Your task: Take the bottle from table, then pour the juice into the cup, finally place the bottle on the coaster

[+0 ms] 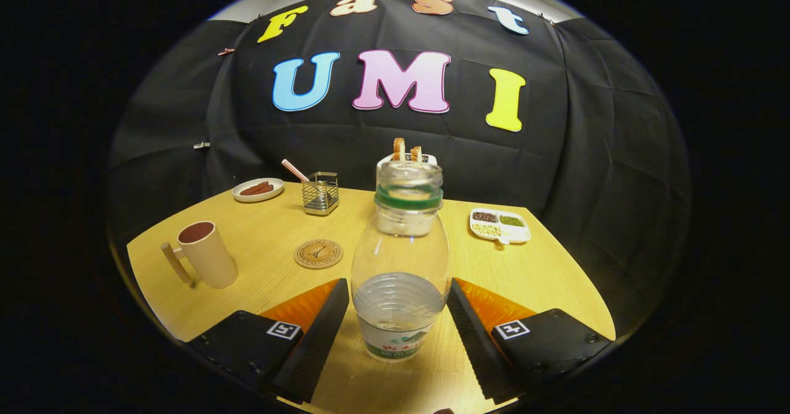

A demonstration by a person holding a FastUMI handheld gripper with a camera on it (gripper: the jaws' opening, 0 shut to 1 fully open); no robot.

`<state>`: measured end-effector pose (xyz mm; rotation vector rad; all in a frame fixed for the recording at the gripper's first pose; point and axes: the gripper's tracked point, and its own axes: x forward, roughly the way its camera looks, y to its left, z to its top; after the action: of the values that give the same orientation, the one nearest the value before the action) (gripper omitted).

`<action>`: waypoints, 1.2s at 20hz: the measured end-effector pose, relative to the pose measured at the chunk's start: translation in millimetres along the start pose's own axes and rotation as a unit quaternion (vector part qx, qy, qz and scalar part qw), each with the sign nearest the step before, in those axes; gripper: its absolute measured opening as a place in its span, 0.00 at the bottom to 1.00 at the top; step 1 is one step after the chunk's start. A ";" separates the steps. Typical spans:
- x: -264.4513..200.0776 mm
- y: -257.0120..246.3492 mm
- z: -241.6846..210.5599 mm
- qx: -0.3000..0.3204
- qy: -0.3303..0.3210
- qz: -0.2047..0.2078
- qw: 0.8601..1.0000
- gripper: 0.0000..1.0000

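Straddling the upright bottle on the bench, the gripper has its fingers apart, not yet pressing; cup and coaster wait far left for pouring.

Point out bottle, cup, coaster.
bottle (400, 266): gripper view, clear body, between the open gripper (400, 306) fingers.
cup (208, 256): gripper view, side wall.
coaster (318, 254): gripper view, top face.

Clear uncapped bottle upright on table; cup, coaster beyond.
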<state>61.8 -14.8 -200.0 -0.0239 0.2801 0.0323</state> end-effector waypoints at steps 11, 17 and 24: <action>9.7 2.7 1.0 -0.015 -0.001 0.015 1.000 0.78; -1.1 8.5 16.3 -0.054 -0.009 0.031 0.998 0.72; -3.8 37.2 60.3 -0.114 -0.029 0.053 0.992 0.72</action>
<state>73.5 24.0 -141.7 -0.2343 0.2192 0.1711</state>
